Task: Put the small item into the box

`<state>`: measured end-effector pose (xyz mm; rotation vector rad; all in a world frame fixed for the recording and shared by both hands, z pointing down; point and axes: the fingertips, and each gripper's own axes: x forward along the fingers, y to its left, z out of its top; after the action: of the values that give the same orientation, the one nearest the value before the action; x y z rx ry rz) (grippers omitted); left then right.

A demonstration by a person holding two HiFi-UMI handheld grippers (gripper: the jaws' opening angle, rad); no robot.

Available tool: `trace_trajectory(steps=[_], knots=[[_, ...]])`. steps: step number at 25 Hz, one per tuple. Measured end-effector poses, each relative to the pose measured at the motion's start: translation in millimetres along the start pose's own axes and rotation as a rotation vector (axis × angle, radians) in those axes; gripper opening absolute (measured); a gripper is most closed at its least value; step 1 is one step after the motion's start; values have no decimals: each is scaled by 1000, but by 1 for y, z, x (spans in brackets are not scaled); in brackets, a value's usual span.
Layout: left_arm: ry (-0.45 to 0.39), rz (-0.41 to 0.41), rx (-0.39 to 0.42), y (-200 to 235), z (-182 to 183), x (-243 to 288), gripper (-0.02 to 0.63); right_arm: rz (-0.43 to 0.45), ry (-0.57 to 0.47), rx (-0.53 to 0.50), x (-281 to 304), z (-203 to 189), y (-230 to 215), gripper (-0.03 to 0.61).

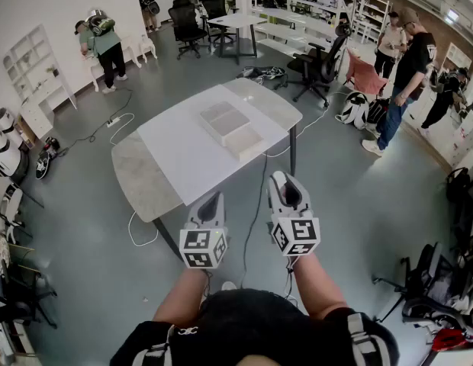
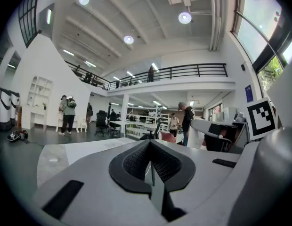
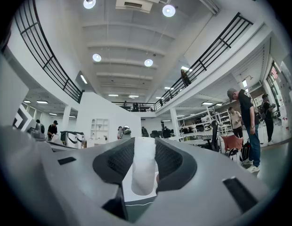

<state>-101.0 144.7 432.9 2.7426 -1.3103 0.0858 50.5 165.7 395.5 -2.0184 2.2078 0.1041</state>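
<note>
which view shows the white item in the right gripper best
The right gripper view: the white item fills the gap between the jaws, rounded end nearest the camera. The head view shows only the right gripper from above, item not discernible. The left gripper view misses it.

Left claw [image 1: 212, 201]: held low in front of me, pointing forward, jaws closed together with nothing between them.
Right claw [image 1: 285, 183]: just beside the left, slightly ahead, jaws wide and clamped on a small white item [image 3: 144, 159].
Left forearm [image 1: 181, 296]: bare, reaching forward.
Right forearm [image 1: 319, 284]: bare, reaching forward.
</note>
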Motion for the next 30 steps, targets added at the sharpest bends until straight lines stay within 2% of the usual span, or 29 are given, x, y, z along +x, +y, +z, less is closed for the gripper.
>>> trace_trajectory(steps=[16,30], knots=[[5,-27,-18,21,0,8,12,16,25,10,22,-7,20,129],[-9,-84,-11,90,2,24,12,-42,34,-21,67,-29,62,129]])
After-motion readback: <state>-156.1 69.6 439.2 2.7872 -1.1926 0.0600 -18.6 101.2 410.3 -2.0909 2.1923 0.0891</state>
